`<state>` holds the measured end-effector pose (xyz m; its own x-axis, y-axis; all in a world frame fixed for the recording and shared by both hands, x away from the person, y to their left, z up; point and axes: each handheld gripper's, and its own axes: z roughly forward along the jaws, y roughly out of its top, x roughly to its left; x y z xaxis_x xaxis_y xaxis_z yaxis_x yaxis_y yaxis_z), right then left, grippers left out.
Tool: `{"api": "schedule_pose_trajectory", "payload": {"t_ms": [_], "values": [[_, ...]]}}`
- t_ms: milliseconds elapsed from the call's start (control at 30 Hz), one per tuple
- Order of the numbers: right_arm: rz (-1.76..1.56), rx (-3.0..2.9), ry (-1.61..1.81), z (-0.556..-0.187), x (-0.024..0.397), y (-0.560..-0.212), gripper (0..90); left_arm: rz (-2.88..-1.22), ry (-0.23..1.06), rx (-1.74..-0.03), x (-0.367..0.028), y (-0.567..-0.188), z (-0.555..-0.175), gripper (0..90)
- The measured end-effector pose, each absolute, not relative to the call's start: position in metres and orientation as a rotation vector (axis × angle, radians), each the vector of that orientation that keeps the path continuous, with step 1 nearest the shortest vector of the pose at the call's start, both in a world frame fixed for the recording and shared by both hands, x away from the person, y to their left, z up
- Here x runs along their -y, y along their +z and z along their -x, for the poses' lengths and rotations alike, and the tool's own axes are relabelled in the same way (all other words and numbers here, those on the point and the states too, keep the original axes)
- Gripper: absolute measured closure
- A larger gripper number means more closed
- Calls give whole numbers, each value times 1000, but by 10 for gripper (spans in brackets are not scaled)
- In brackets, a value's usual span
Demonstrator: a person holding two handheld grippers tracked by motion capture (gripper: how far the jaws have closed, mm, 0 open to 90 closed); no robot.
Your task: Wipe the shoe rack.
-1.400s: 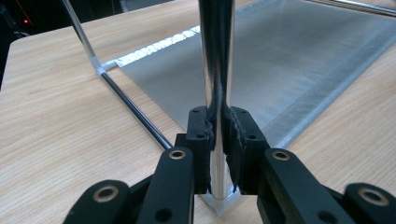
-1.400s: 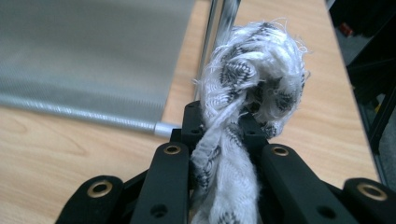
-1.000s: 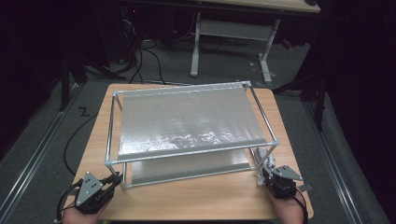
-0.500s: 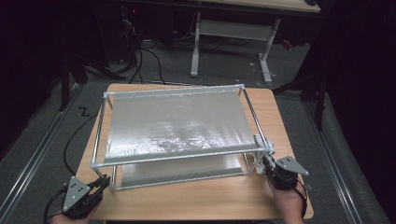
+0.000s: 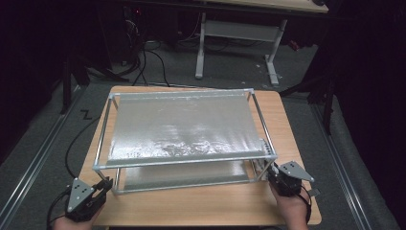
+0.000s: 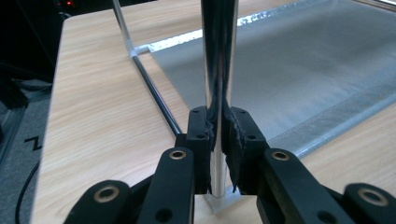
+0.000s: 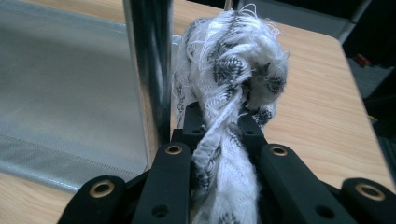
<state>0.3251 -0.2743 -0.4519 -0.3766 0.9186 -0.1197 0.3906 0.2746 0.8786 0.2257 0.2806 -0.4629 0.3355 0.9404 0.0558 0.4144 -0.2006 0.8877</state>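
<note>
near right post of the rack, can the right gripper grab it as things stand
Probably not yet. The right gripper is shut on a frayed white cloth, so its jaws are full. The post stands just beside them with nothing between; dropping the cloth would leave the way free.

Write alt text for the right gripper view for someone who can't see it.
Two black jaws of the right gripper clamp a frayed white rope with dark flecks, beside a shiny upright metal post. Grey mesh sheet lies to the left on a light wooden table.
</note>
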Motion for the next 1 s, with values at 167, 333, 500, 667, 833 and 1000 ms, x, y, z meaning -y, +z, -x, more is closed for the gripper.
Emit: {"api": "schedule_pose_trajectory", "payload": {"t_ms": [167, 333, 500, 667, 833, 1000], "values": [[-1194, -1874, 996, -314, 291, -453, 791, -1810, 793, -1189, -263, -461, -247, 791], [-1247, -1825, 957, -303, 312, -452, 791, -1847, 787, -1166, -238, -458, -275, 785], [-1305, -1777, 931, -296, 330, -452, 791, -1854, 791, -1165, -219, -457, -305, 783], [-1325, -1762, 913, -298, 336, -453, 791, -1818, 787, -1188, -208, -458, -337, 785], [-1341, -1756, 915, -301, 335, -451, 791, -1817, 811, -1209, -204, -458, -364, 785], [-1348, -1760, 918, -305, 329, -450, 791, -1794, 821, -1245, -204, -458, -382, 786]]}}
